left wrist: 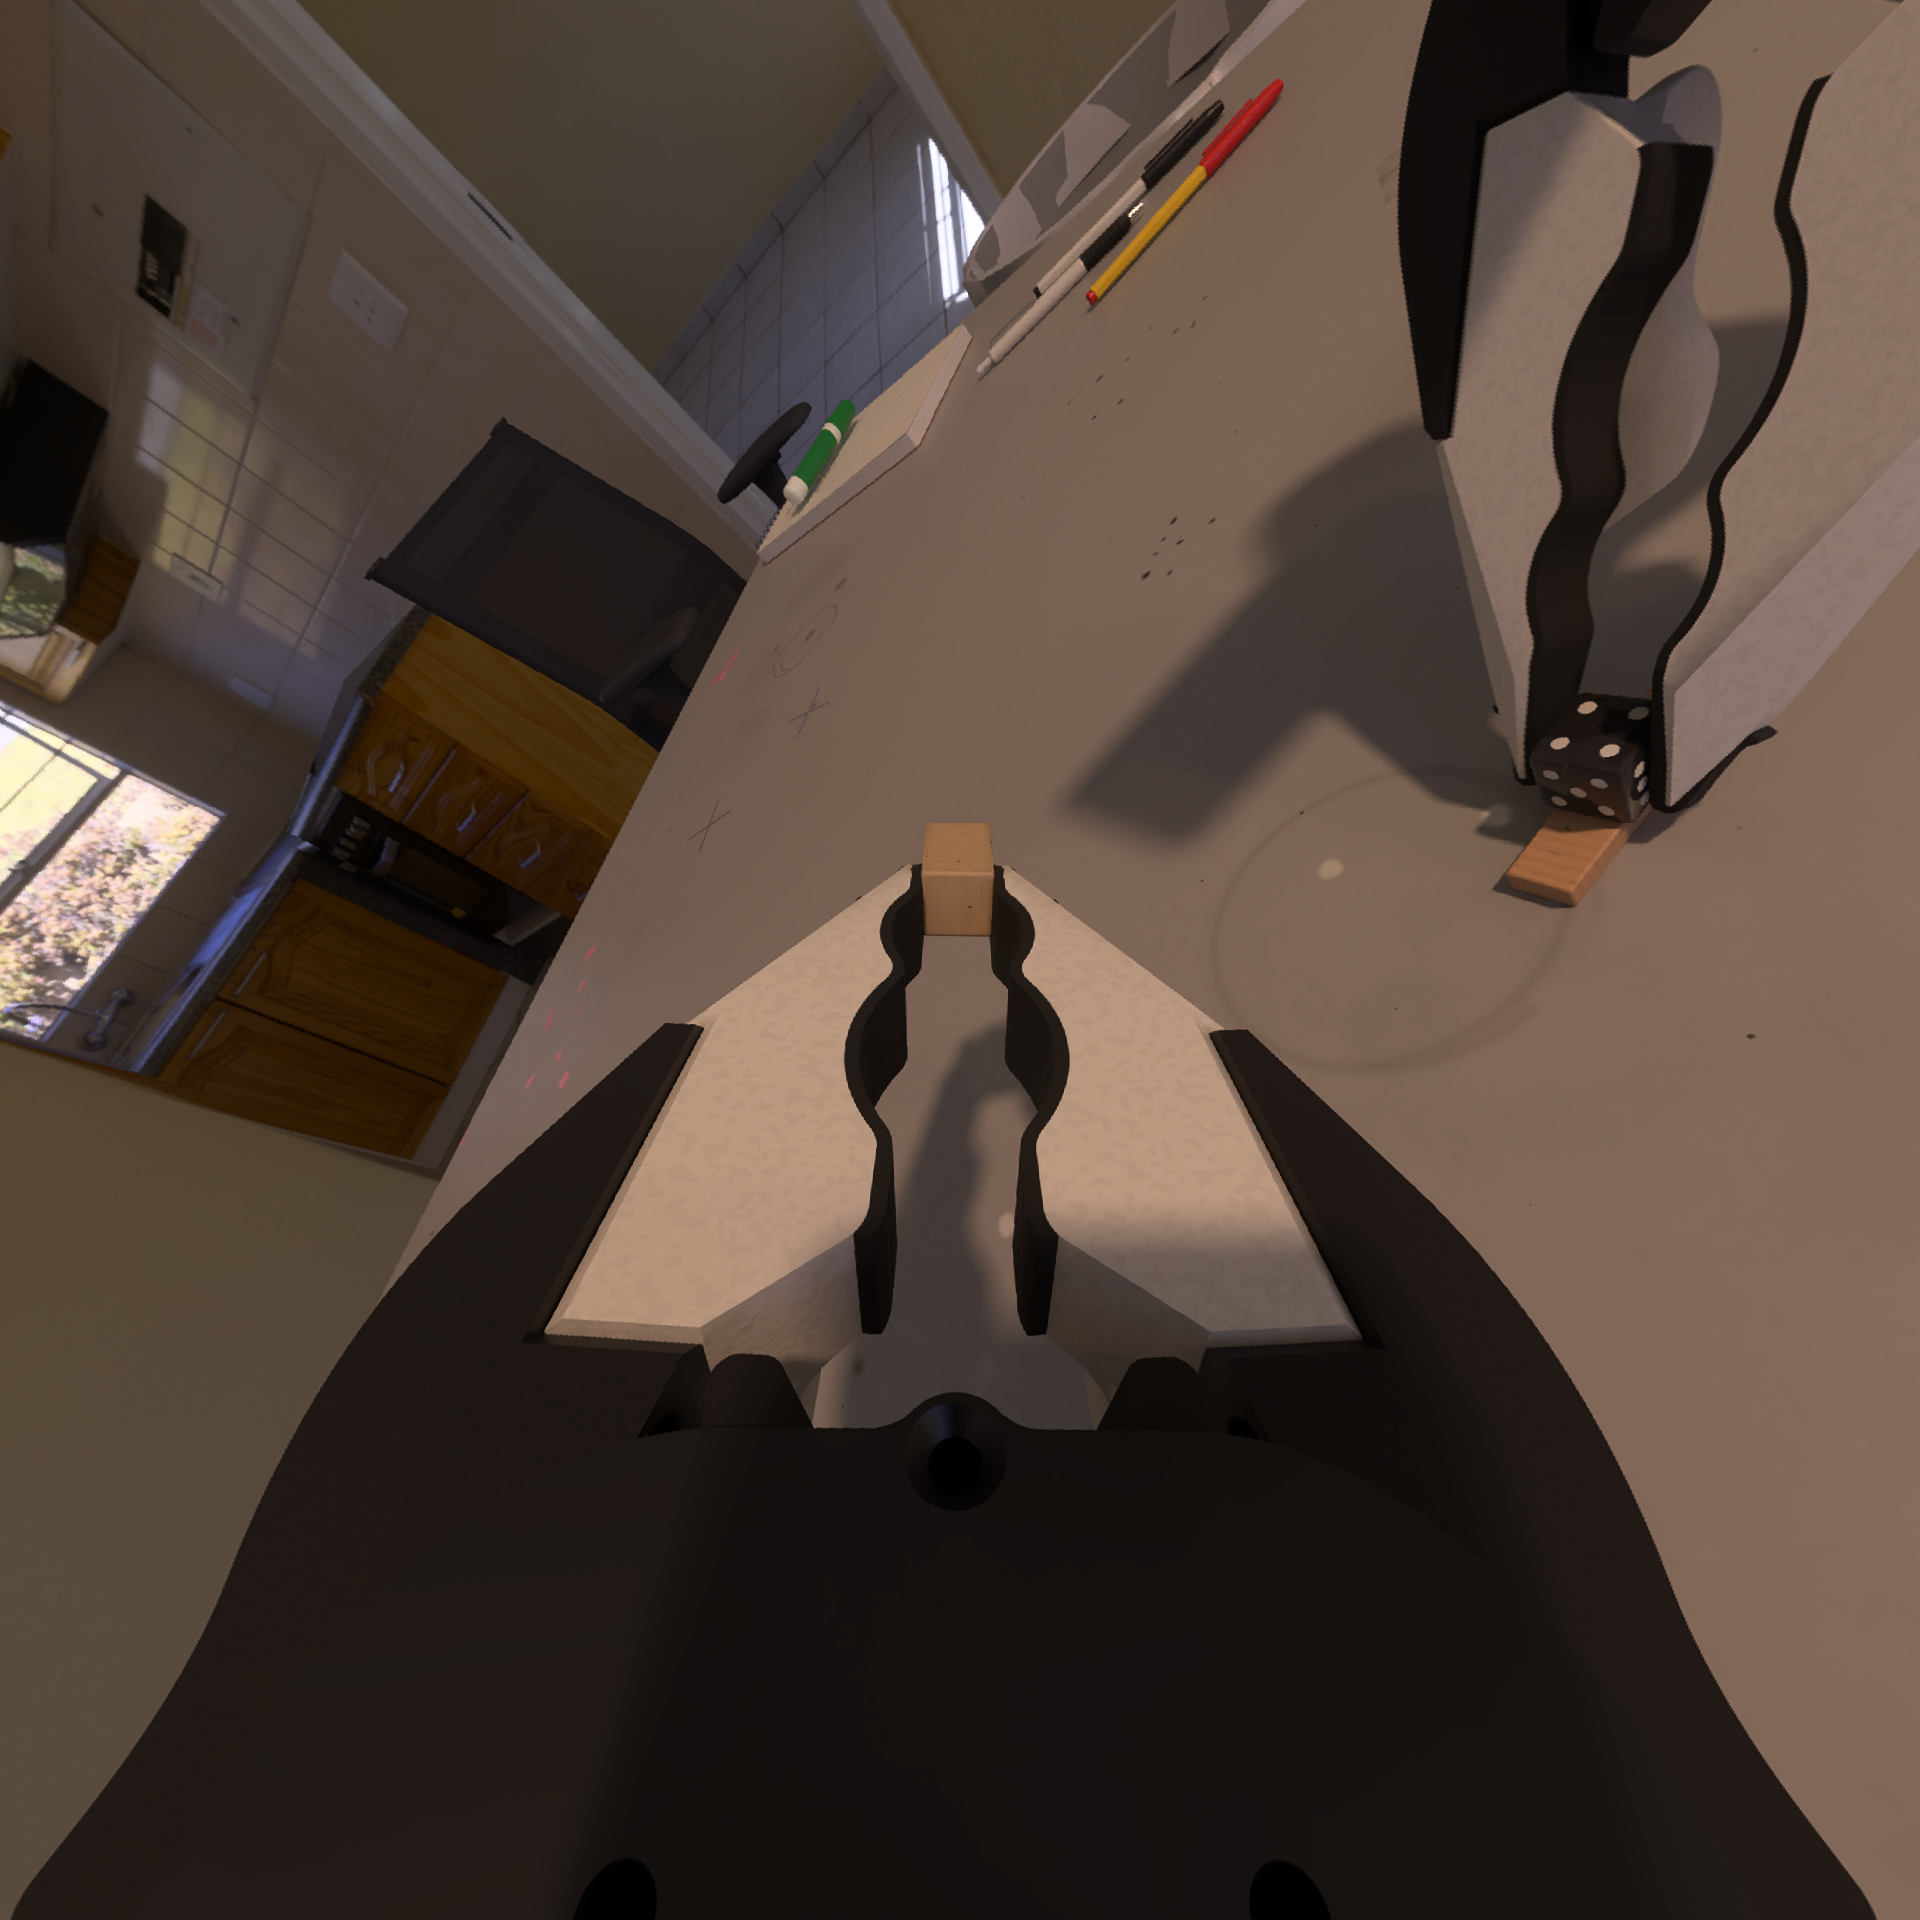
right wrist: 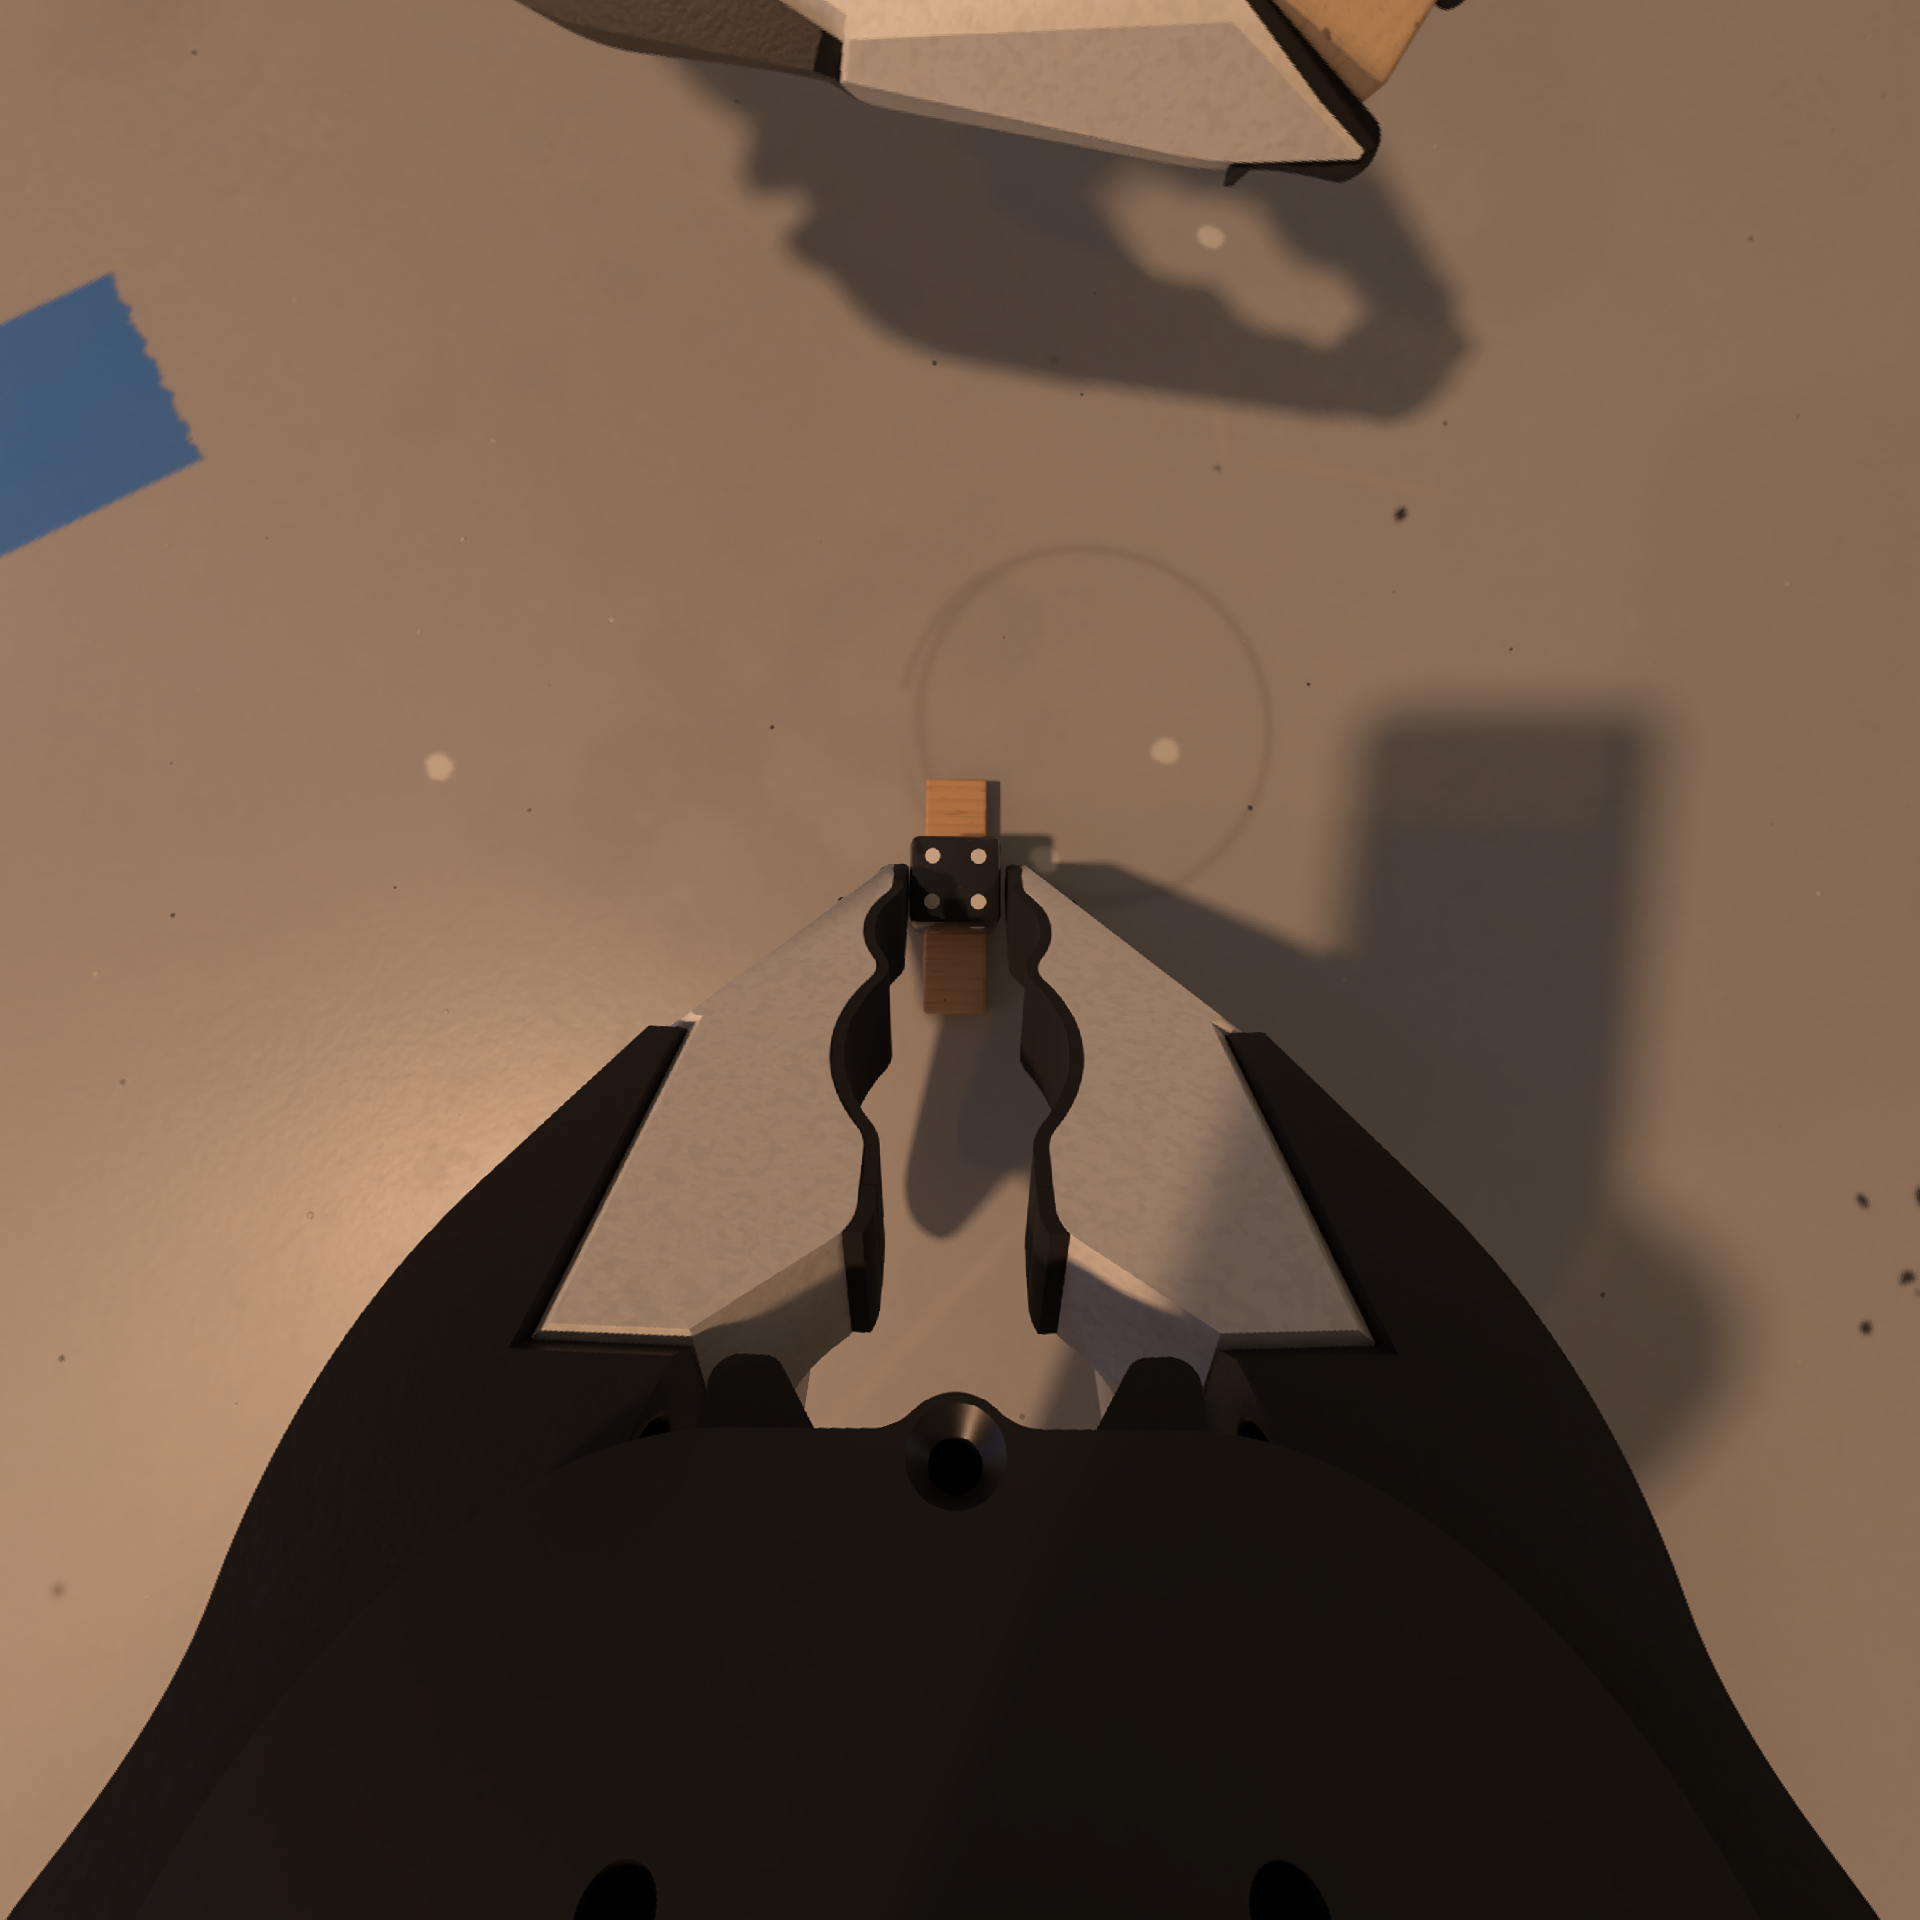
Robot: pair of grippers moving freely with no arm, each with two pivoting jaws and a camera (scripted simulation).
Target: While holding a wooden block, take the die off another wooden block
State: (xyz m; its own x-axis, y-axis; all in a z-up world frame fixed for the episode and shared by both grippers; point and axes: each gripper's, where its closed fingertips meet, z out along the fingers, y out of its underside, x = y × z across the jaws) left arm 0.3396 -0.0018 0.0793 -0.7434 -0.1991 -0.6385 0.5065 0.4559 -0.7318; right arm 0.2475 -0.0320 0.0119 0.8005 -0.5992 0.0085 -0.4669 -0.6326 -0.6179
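Observation:
In the left wrist view my left gripper (left wrist: pixel 957 885) is shut on a small light wooden block (left wrist: pixel 957 878) and holds it above the grey table (left wrist: pixel 1039 644). To the right, my right gripper (left wrist: pixel 1590 764) points down with its fingertips on both sides of a black die (left wrist: pixel 1588 771) with white pips. The die sits at the top of a flat wooden block (left wrist: pixel 1567 868) lying on the table. In the right wrist view the right gripper (right wrist: pixel 954 883) is shut on the die (right wrist: pixel 954 879), with the flat block (right wrist: pixel 954 808) showing above and below it. I cannot tell whether die and block touch.
Pens (left wrist: pixel 1184 192), a green marker (left wrist: pixel 821 447) on a notepad (left wrist: pixel 883 436) and a grey patterned dish (left wrist: pixel 1081 156) lie far back on the table. The table edge runs along the left. A blue tape strip (right wrist: pixel 83 416) is left of the right gripper.

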